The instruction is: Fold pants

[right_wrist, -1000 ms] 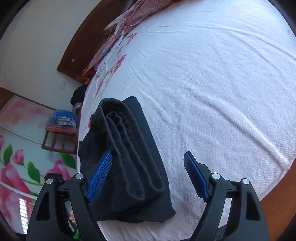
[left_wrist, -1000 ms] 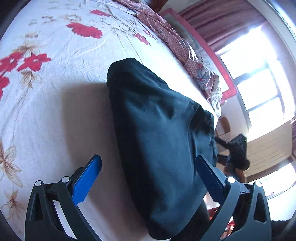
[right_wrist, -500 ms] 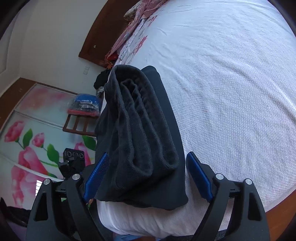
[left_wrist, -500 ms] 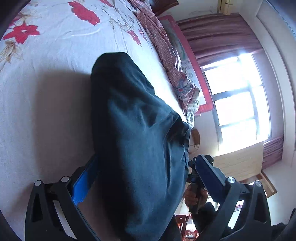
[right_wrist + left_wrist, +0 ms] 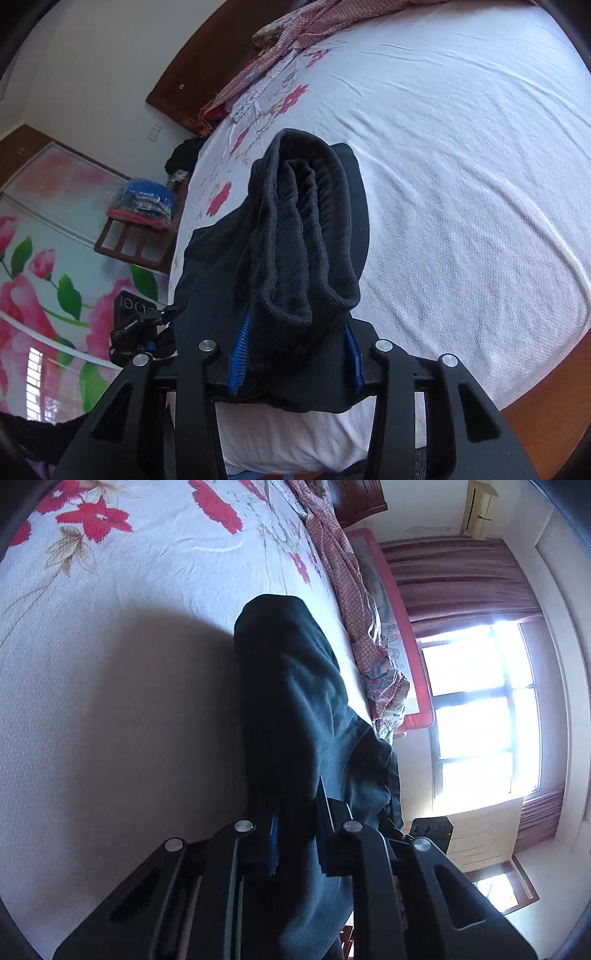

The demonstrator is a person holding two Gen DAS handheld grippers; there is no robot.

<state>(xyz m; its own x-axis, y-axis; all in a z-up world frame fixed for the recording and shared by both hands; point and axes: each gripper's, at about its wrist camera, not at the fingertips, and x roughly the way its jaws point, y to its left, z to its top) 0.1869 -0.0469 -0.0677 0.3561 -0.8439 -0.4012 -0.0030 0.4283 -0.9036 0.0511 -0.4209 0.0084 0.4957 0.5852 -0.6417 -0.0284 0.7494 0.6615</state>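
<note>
The dark folded pants (image 5: 291, 709) lie in a thick bundle near the edge of the white flowered bed sheet (image 5: 110, 664). My left gripper (image 5: 295, 834) is shut on the near end of the pants, the cloth pinched thin between its blue pads. In the right wrist view the ribbed waistband end of the pants (image 5: 303, 236) is stacked in layers. My right gripper (image 5: 295, 358) has its jaws closing around that thick end, and both blue pads press into the cloth. The other gripper (image 5: 136, 321) shows at the left of that view.
A pink checked cloth (image 5: 354, 602) lies along the far side of the bed. A bright window (image 5: 484, 712) and maroon curtains stand beyond. A wooden rack with bagged clothes (image 5: 144, 218) stands beside a flowered wardrobe door (image 5: 44, 258). The wooden bed frame (image 5: 546, 402) edges the mattress.
Both grippers moved in over the ends of the pants and closed on them. The left went from wide open to shut; the right narrowed onto the thick waistband end.
</note>
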